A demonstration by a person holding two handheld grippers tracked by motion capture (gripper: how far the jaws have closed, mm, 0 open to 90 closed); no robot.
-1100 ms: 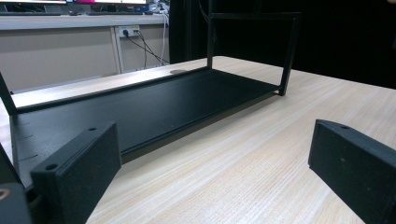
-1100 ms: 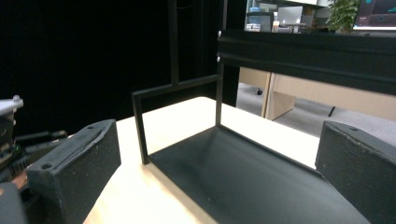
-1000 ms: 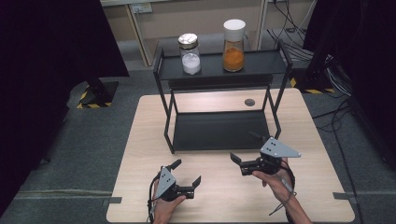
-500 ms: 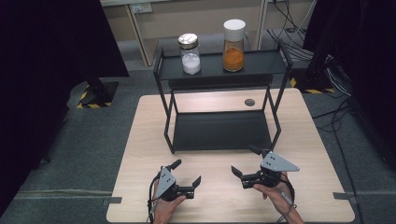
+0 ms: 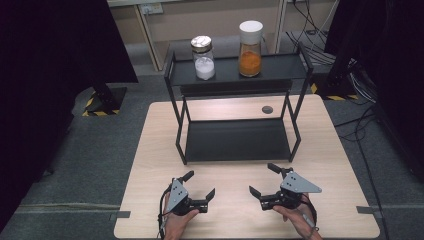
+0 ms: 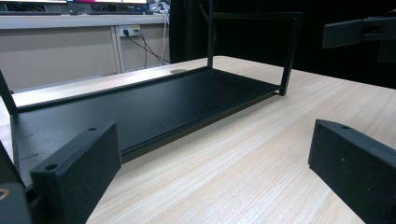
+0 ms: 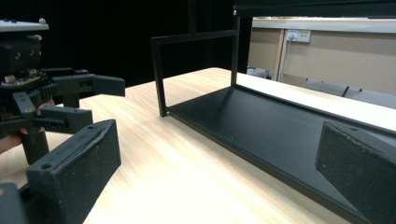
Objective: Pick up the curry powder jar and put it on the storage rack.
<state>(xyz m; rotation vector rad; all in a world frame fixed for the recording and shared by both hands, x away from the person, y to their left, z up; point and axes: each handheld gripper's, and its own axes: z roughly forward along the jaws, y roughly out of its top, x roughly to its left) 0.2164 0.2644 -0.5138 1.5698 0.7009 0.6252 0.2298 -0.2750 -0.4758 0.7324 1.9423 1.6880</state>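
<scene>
While we hold both tools low over the near edge of the wooden table (image 5: 150,150), the left gripper (image 5: 200,187) sits w/ jaws spread wide, nothing between them, aimed toward the front of the black two-tier rack (image 5: 237,142). Its own view looks along the rack's bare lower shelf (image 6: 140,109). Up top, left to right, stand a glass jar of white powder (image 5: 203,57) and a taller jar of orange powder (image 5: 250,41), well apart from both grippers. Right gripper (image 5: 265,180) is near the rack's front right leg, jaws also wide, empty. A small dark disc (image 5: 267,109) lies on the table behind the rack.
</scene>
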